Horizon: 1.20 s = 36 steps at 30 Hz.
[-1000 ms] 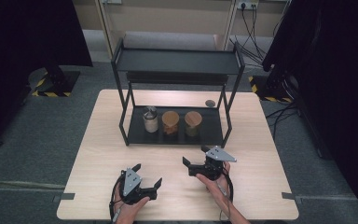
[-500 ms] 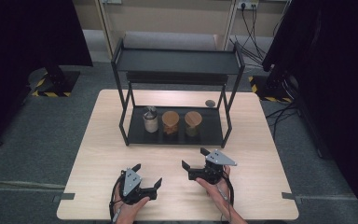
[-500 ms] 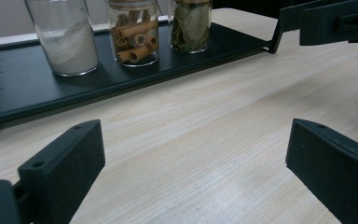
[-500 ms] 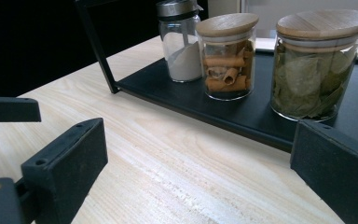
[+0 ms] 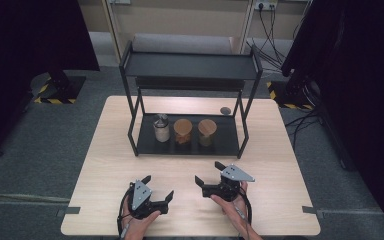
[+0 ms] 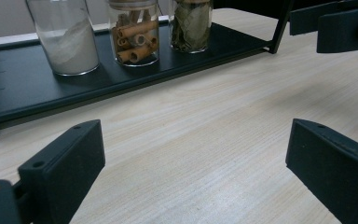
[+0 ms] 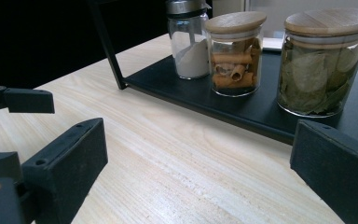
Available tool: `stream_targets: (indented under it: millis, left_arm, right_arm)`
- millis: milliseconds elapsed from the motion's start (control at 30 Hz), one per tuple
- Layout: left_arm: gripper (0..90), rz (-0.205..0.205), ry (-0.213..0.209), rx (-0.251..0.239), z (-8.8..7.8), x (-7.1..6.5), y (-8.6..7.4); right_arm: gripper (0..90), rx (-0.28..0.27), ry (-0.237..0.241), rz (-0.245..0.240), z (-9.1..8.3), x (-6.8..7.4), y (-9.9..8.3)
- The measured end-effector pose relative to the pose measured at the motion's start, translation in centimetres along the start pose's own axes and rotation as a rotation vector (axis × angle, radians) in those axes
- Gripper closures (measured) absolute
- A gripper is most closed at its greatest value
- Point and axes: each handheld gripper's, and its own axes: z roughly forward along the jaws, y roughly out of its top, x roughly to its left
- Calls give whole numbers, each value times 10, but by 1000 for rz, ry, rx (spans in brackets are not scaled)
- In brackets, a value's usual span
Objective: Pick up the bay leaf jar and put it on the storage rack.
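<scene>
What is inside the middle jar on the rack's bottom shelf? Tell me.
The middle jar holds rolled brown cinnamon-like sticks, seen through its glass. Its wooden lid covers the top, and whatever lies behind the front sticks is hidden.

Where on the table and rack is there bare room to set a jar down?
Free: table between the rack's bottom shelf and both grippers; the shelf's right end beyond the leaf jar; the top shelf. Crowded: the shelf's middle, where salt jar, cinnamon jar and leaf jar stand close.
</scene>
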Motion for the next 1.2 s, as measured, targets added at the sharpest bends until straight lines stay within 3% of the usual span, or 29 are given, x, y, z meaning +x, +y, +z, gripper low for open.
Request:
stream_targets:
  millis: [1200]
  left_arm:
    - [41, -6, -3, -2, 0, 1, 0]
  right_arm:
    - [42, 17, 37, -15, -8, 12, -10]
